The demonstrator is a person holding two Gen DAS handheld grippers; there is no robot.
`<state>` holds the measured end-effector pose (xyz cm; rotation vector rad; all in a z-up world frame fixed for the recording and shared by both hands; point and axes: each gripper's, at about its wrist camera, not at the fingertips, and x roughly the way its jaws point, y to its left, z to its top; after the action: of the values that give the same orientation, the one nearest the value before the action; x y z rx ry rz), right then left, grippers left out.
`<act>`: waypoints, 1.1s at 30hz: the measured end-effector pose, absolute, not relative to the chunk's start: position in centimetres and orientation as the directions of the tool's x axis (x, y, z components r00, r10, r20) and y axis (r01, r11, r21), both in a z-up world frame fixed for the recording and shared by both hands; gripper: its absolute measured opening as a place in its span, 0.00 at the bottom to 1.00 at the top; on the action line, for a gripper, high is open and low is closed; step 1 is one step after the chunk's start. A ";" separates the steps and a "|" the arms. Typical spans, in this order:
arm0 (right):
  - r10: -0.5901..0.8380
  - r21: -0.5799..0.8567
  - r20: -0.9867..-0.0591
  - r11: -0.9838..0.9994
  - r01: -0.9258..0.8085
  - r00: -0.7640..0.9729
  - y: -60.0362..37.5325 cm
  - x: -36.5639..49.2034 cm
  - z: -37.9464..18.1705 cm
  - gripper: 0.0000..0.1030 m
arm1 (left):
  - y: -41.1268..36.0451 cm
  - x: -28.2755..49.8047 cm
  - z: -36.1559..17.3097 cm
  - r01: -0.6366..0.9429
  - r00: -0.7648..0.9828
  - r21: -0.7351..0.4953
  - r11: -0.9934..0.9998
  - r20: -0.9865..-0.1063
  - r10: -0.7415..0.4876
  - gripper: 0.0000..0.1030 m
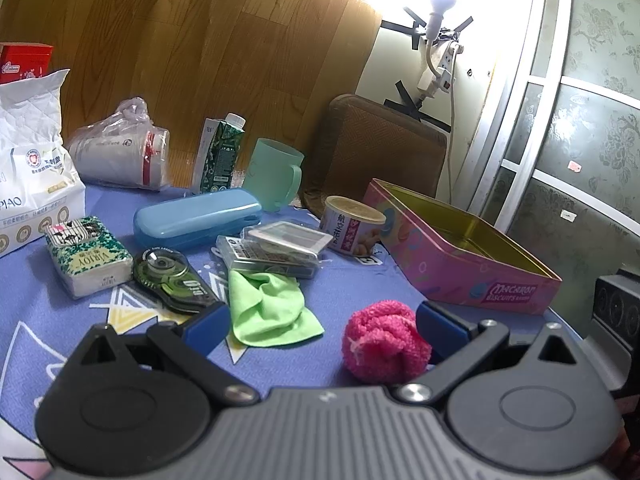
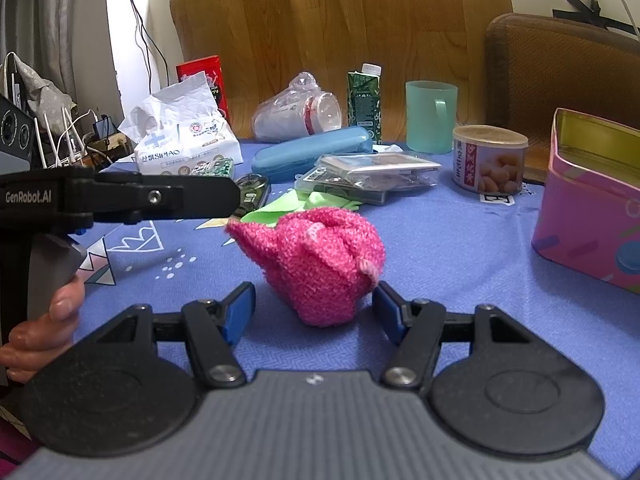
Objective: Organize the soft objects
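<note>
The desk (image 2: 460, 248), under a blue patterned cloth, spreads out ahead of both tools, and the biggest thing on it is the open pink tin (image 1: 472, 264), ahead and to the right of each, its side reading "Macaron Biscuits"; it stands empty and looks the likely place for the soft things. The right hand-held gripper (image 2: 314, 308) has its jaws apart with nothing pressed between them, and the pink knitted bundle (image 2: 320, 260) sits on the cloth directly ahead of it, its near end between the blue pads but clear of both. That is the relation the next move hangs on: the bundle is lumpy, with a slight long axis running across the jaws toward a point on the left, so a short push forward and a squeeze should take it. The left hand-held gripper (image 1: 324, 324) is open too, wider, holding nothing; the bundle lies just inside its right finger, so the right hand is the better placed. The green cloth (image 1: 268, 308) lies crumpled ahead of the left tool's left finger. Farther off, a white tissue pack (image 2: 184, 136) reads "SIPIAO", a small packet (image 1: 88, 258) "Virjoy", and the left tool's arm carries "GenRobot.AI".
</note>
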<state>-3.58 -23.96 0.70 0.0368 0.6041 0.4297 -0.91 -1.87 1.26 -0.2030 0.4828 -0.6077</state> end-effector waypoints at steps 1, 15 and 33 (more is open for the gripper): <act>0.402 0.157 -0.543 0.911 -0.381 0.737 -23.9 -3.6 0.7 0.65 | -1.9 -0.9 1.3 0.498 0.715 -0.321 0.805 -0.374 -0.591 0.99; 0.402 0.156 -0.543 0.911 -0.382 0.737 -23.9 -3.5 0.7 0.65 | -1.8 -0.9 1.3 0.502 0.711 -0.325 0.801 -0.371 -0.597 0.99; 0.402 0.156 -0.543 0.911 -0.382 0.737 -23.9 -3.6 0.7 0.66 | -1.9 -0.9 1.2 0.506 0.707 -0.324 0.799 -0.375 -0.599 0.99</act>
<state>-3.55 -23.86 0.66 0.0352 0.6049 0.4303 -0.90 -1.94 1.24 -0.2039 0.4865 -0.6184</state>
